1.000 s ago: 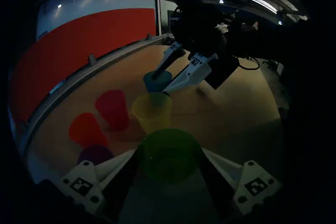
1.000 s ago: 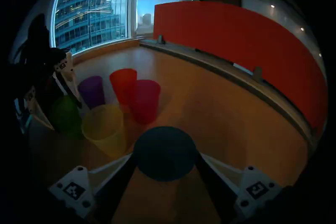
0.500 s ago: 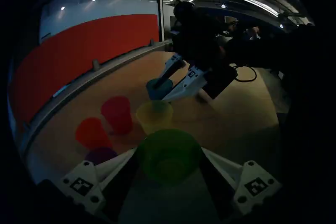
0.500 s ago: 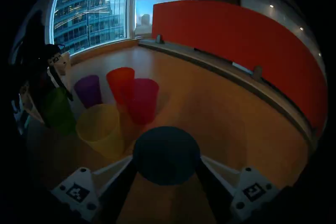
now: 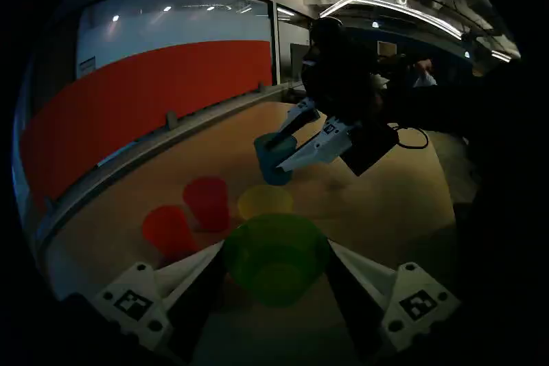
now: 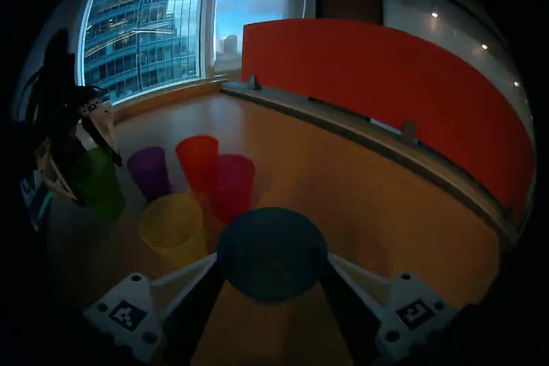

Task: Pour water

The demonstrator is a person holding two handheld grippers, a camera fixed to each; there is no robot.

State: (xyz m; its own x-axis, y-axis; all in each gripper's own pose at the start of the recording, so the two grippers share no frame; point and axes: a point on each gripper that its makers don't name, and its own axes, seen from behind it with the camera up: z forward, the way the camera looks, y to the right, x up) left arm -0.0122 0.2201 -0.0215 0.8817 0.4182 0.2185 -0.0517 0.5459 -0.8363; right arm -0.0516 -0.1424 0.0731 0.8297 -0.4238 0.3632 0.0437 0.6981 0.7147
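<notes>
We have the left hand-held gripper (image 5: 276,259) clamped on the translucent green plastic cup (image 5: 276,280), a finger on either side. The right hand-held gripper (image 6: 272,271) is clamped the same way on the teal plastic cup (image 6: 272,249). Both cups look lifted clear of the wooden tabletop (image 6: 370,208). Beneath them stands a tight cluster: the translucent yellow plastic cup (image 6: 171,225) nearest, with the purple plastic cup (image 6: 151,170), red plastic cup (image 6: 197,158) and magenta plastic cup (image 6: 232,184) behind.

The light is dim, so we cannot tell which cup holds water. That is our first worry: tip the wrong one, or tip too fast, and water goes onto the wood. These thin cups flex, so a hard squeeze could slop water over the rim, and a loose one could let the cup slip as it tilts. And with the cups packed so close, a low swing could topple one.
</notes>
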